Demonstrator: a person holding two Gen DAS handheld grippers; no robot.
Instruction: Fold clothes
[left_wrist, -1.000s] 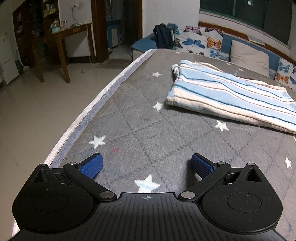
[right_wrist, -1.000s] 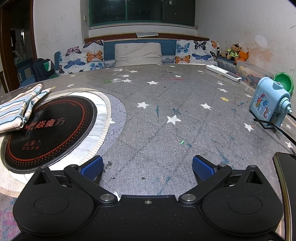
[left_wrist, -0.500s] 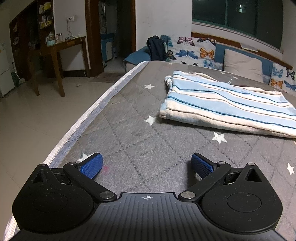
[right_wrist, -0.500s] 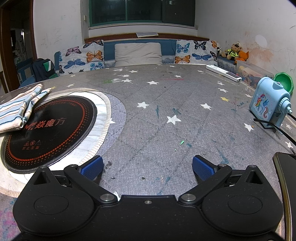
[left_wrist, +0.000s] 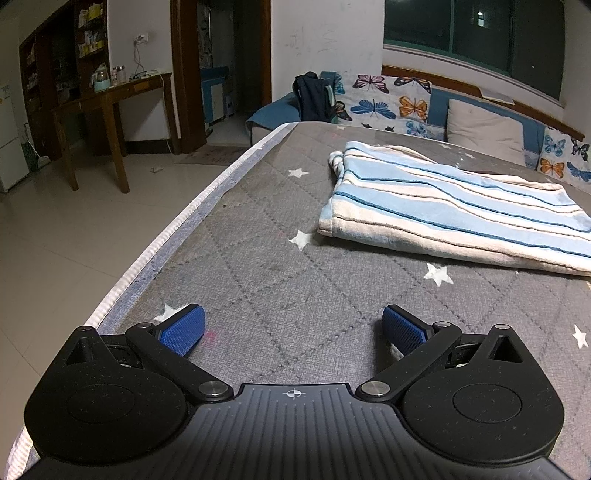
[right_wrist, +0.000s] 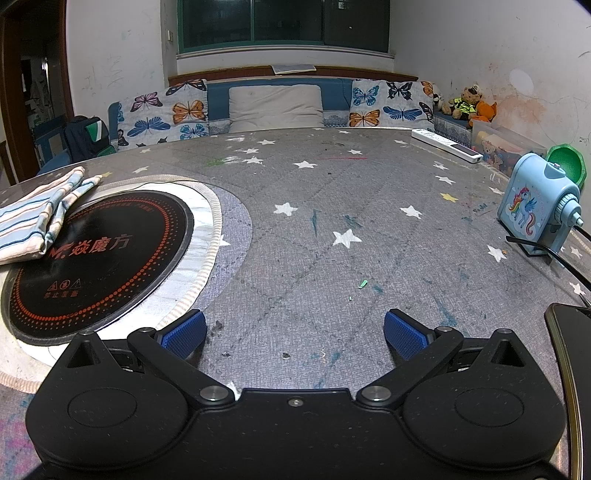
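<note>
On the table (left_wrist: 295, 280) we see a folded striped cloth (left_wrist: 454, 206) | our left gripper (left_wrist: 291, 328) spread wide, holding nothing | our right gripper (right_wrist: 293, 332) spread wide too

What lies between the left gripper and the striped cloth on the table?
In the left wrist view, only bare grey star-printed table cover lies between the open left gripper and the folded striped cloth; nothing else sits in that stretch.
</note>
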